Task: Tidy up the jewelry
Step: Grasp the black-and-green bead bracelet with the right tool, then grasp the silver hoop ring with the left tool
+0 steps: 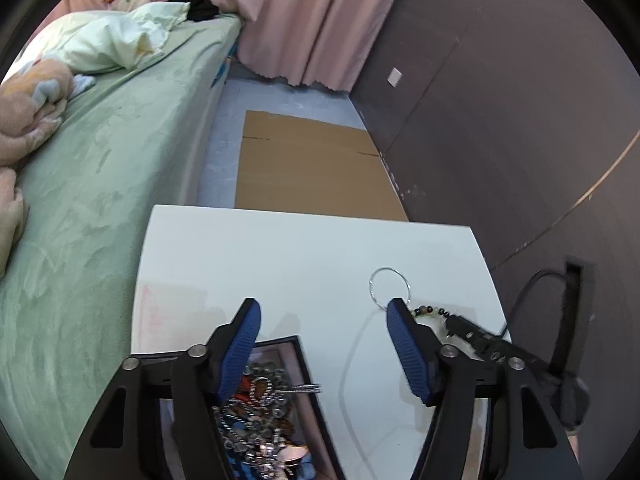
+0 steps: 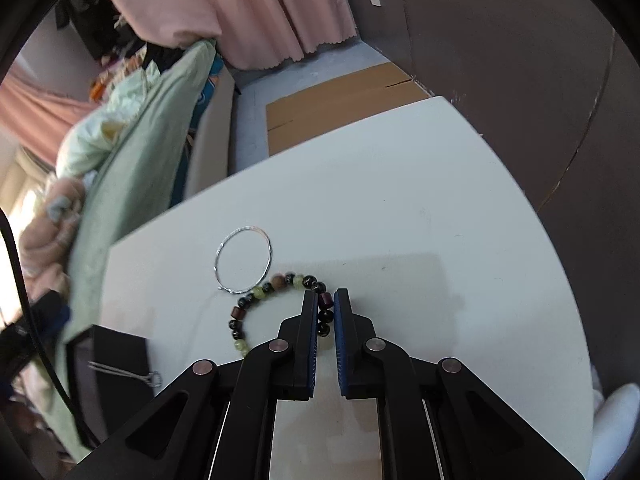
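Note:
A beaded bracelet (image 2: 256, 300) of dark, brown and pale green beads lies on the white table (image 2: 400, 200). My right gripper (image 2: 325, 300) is shut on its right side. A thin silver bangle (image 2: 243, 260) lies flat just beyond the beads; it also shows in the left wrist view (image 1: 390, 285). My left gripper (image 1: 322, 312) is open and empty above the table. Below its left finger, a black-rimmed jewelry box (image 1: 304, 364) holds a heap of chains and beads (image 1: 256, 412). The right gripper (image 1: 476, 334) shows at the beads (image 1: 430, 312) in the left wrist view.
A bed with a green sheet (image 1: 100, 200) runs along the table's left side. Flat cardboard (image 1: 312, 168) lies on the floor beyond the table. A dark wardrobe (image 1: 500, 120) stands to the right, pink curtains (image 1: 312, 20) at the back.

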